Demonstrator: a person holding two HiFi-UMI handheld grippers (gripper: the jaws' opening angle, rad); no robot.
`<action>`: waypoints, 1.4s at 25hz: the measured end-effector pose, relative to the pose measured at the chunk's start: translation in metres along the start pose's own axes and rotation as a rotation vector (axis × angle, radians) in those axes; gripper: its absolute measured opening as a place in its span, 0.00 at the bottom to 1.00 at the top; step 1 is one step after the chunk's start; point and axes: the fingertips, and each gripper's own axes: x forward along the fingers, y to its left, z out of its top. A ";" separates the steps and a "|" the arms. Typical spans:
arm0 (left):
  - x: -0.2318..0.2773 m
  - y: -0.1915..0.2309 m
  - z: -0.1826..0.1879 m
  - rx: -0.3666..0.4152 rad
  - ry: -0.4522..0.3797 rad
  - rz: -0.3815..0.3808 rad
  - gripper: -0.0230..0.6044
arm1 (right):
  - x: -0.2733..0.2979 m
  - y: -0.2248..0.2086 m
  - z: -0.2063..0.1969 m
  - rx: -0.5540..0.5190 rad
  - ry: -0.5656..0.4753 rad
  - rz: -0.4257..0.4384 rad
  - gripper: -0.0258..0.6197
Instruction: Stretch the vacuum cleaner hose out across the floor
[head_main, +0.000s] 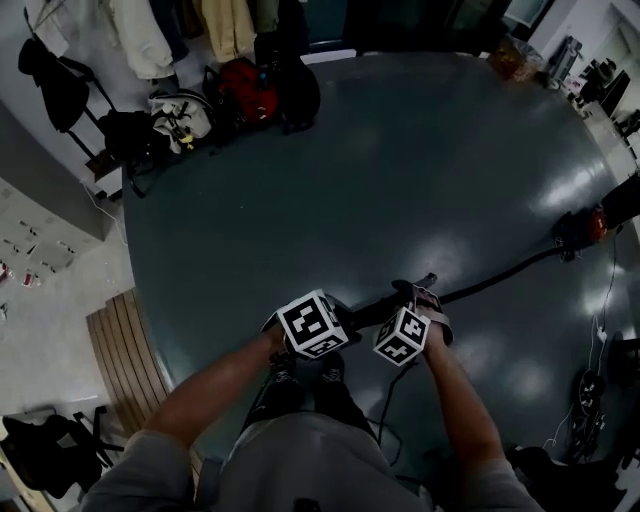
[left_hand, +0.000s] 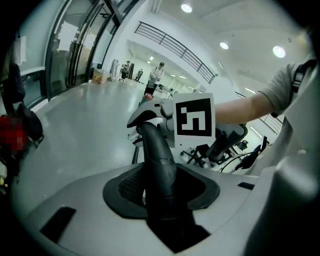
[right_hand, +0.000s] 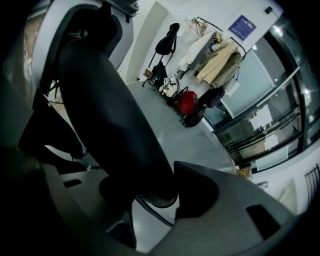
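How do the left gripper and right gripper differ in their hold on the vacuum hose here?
The left gripper clamps the hose farther from the vacuum cleaner; the right gripper clamps it nearer. The left gripper's view looks along the hose at the right gripper; the right gripper's view faces the hanging coats. Shared: both have jaws shut on the hose.

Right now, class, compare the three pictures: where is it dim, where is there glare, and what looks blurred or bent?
Head view: dim overall, pale glare patches on the dark floor. Left gripper view: bright, ceiling lights flare, the railing bows from lens distortion, the hose is sharp. Right gripper view: the hose looms dark and soft, corners blacked out.
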 end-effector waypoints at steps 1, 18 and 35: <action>0.002 0.000 0.003 0.006 -0.003 0.016 0.33 | -0.001 0.001 -0.003 0.019 -0.021 0.005 0.30; 0.025 -0.004 0.016 0.068 0.024 0.100 0.32 | -0.020 -0.018 -0.126 1.300 -0.333 0.292 0.38; 0.040 -0.009 -0.061 0.026 -0.074 0.279 0.32 | -0.005 0.076 -0.037 1.960 -0.466 1.046 0.49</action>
